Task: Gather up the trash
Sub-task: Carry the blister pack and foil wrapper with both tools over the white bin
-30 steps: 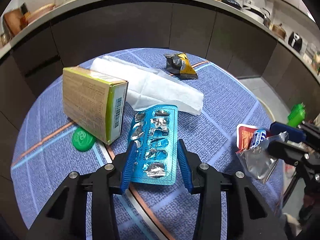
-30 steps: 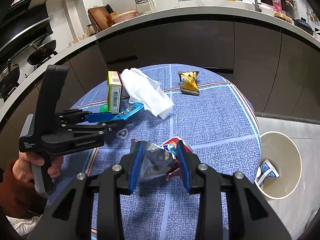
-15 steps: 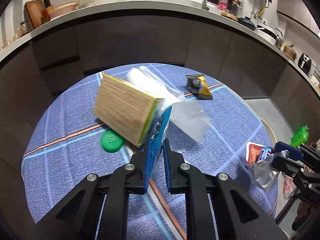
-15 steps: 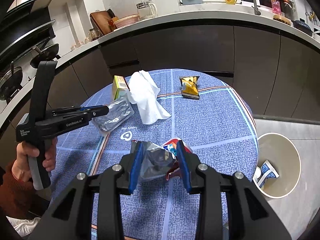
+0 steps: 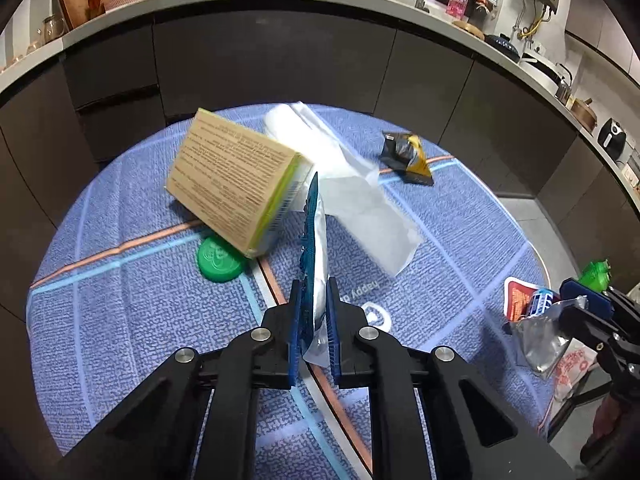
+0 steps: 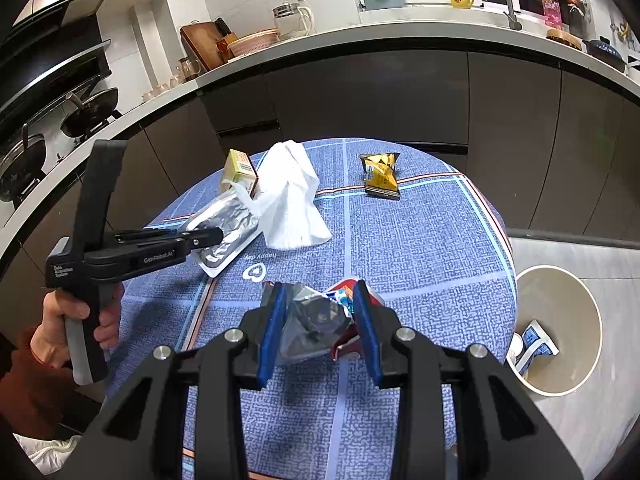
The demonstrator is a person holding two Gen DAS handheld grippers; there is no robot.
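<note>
Left gripper [image 5: 313, 316]: fingers have just been closing and are now nearly together, clamped on the near end of a blue blister pack [image 5: 311, 240]. The pack stands on edge, foil face to the right in the left wrist view, lifted off the blue checked cloth of the counter [image 5: 120, 320]; in the right wrist view its foil side [image 6: 228, 226] shows beside the left gripper [image 6: 208, 236], which a hand [image 6: 80, 320] grips by the handle.

Right gripper [image 6: 318, 320]: fingers part open, pressing on a crumpled silver wrapper [image 6: 308, 320] with red and blue packaging bunched against it.

On the counter: tan and yellow carton [image 5: 236, 188], tilted, one corner over a green cap [image 5: 220, 258]. White tissue [image 5: 360, 200] lies just behind the pack, touching the carton. Black and yellow snack wrapper [image 5: 408, 156] lies apart, toward the far edge.

Floor right of the counter: a beige bin [image 6: 560, 328] with a blue and white packet [image 6: 534, 346] inside.
</note>
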